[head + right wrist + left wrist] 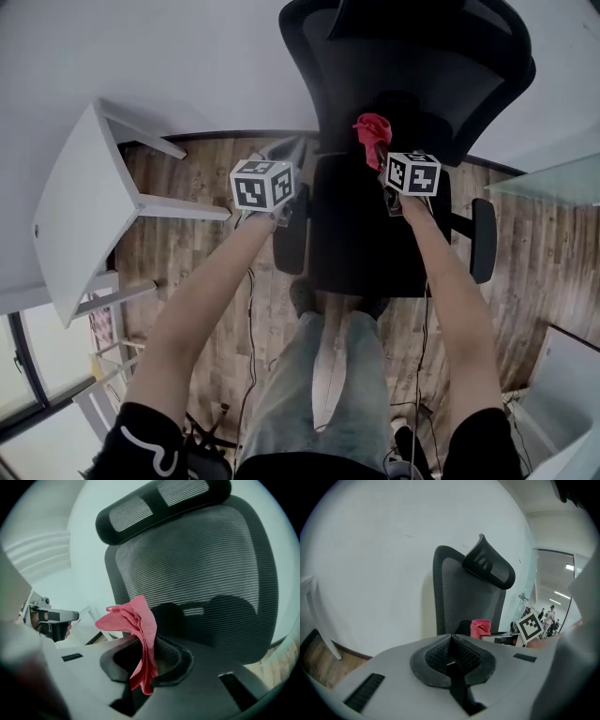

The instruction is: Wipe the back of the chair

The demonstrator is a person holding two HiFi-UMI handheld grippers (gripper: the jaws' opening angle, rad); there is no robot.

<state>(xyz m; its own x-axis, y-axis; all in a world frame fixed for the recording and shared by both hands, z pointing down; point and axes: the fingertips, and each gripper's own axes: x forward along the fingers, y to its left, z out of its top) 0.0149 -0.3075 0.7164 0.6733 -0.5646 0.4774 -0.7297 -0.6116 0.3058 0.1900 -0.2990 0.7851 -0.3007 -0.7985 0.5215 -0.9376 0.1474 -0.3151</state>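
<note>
Two things would likely make this wipe go well: bringing the cloth flat against the mesh, not leading with its bunched tip, and keeping the pinch firm so the ribbed weave cannot drag it loose. The chair back (201,573) fills the centre and right of the right gripper view. It is a dark grey panel of fine horizontal mesh in a black frame, curved, with a darker lumbar piece showing through its lower part. A separate headrest (159,503) runs across the top of that frame. In the head view the back (422,84) sits at the upper centre, above the black seat (361,234).

The red cloth (140,634) is crumpled, its upper fold standing up and a tail hanging down. It looks near the mesh, but whether it touches I cannot tell. The right gripper (145,660) has its tongs pressed on that cloth, low in the frame. From above, the cloth (372,136) shows just ahead of this gripper, over the seat. Long, overlapping passes from the top edge downward would probably cover the panel best.

The left gripper (451,641) has its tongs pressed together on nothing. It hangs to the left, apart from the chair. A white table (80,206) stands at the left of the head view on a wooden floor (206,253).
</note>
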